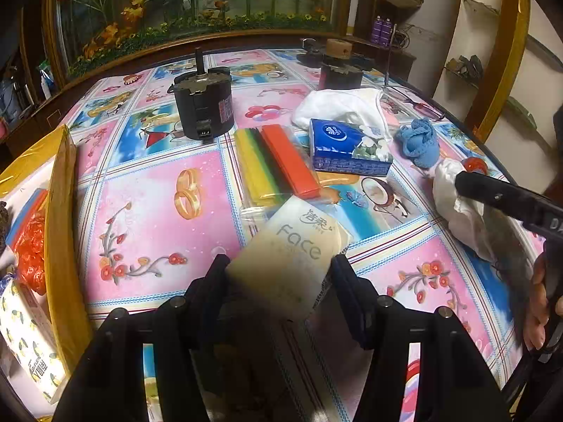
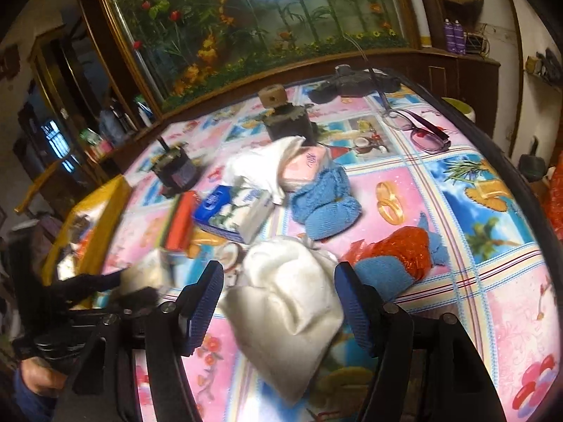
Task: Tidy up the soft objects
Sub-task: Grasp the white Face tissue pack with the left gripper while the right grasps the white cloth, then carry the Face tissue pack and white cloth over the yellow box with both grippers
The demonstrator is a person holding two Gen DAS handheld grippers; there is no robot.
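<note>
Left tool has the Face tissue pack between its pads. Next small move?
Probably lift it and carry it left to the yellow box. The left tool brackets the Face tissue pack, and that box already holds other soft packs.

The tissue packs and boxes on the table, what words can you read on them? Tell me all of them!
"Face": on the cream tissue pack between the left gripper's fingers.
Small Chinese brand characters above "Face": too small to read surely.
Blue tissue pack: white logo only, its lettering too small to read.
Lemon-print pack in the yellow box: dark lettering, too blurred.
Black motor's label: unreadable.
Pink pack: writing blurred.
</note>
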